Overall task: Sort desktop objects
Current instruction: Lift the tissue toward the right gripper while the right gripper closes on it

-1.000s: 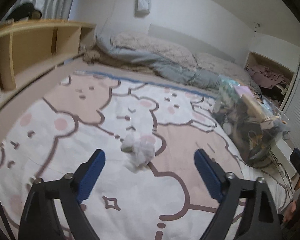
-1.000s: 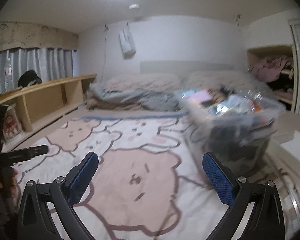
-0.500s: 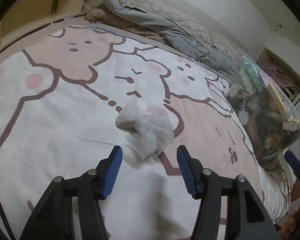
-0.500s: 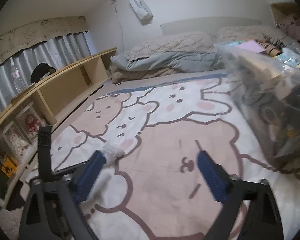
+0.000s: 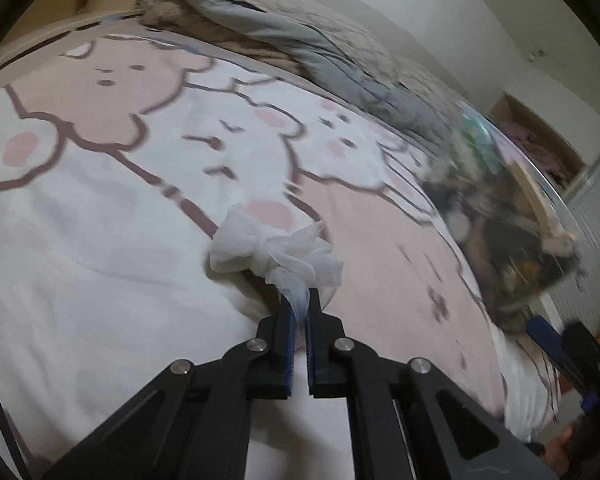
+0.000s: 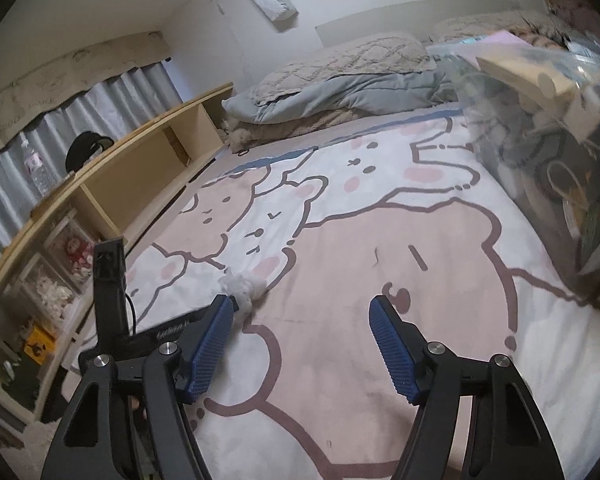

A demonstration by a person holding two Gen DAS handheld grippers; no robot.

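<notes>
White mesh fabric, knotted into a small bundle [image 5: 276,250], lies at the centre of the left wrist view, on a bedspread [image 5: 100,220] printed with pink and white cartoon bears. We see the left gripper [image 5: 299,304] in the lower middle of that frame with its two blue-padded jaws brought together on a loose tail of the bundle; the rest of the bundle sits just beyond the fingertips, resting on the bedspread. At the right edge of the frame stands a clear plastic bin [image 5: 512,216] filled with mixed items, blurred in this view. A grey quilt [image 5: 312,40] is heaped across the upper middle.

In the right wrist view we see the right gripper [image 6: 302,312] low in the frame, its jaws spread wide and holding nothing, above the bedspread [image 6: 380,264]. The bundle [image 6: 242,286] appears left of centre, just beyond the left-hand blue pad, with the black body of the left gripper [image 6: 112,292] reaching toward it from the lower left. The bin [image 6: 560,140] occupies the right edge and upper right, well apart from the bundle. A wooden shelf [image 6: 140,160] runs along the left side, carrying a water bottle [image 6: 36,168] and a dark cap [image 6: 86,148]; grey curtains [image 6: 100,96] hang behind it in the upper left.
</notes>
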